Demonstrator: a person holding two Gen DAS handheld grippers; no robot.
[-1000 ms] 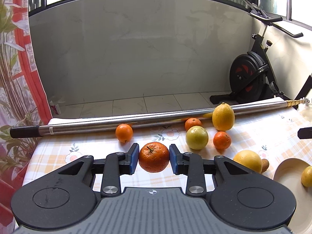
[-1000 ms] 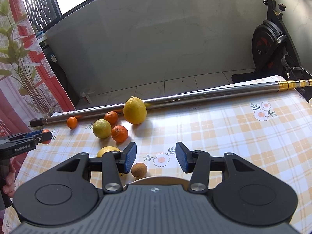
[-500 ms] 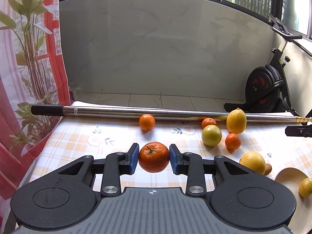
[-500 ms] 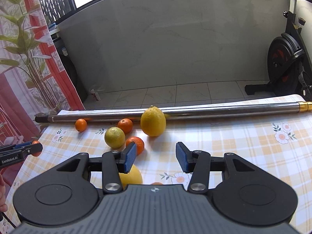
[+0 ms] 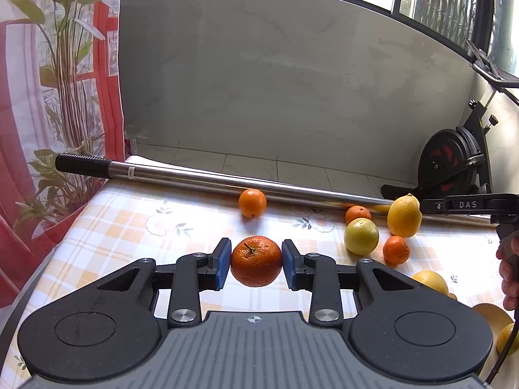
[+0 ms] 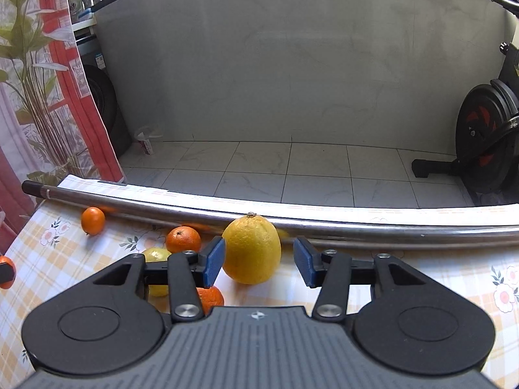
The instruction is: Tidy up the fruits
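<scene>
Two blue pads of the left gripper [image 5: 256, 262] clamp a round orange tangerine [image 5: 256, 261], frame centre, above the checked tablecloth [image 5: 123, 227]. Right gripper [image 6: 258, 261] fingers apart; large yellow lemon [image 6: 252, 249] sits between them, nearer the left pad [image 6: 214, 262], centre frame.

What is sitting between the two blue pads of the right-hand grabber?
In the right wrist view, a big yellow lemon stands between the open right gripper pads, touching neither clearly.
</scene>
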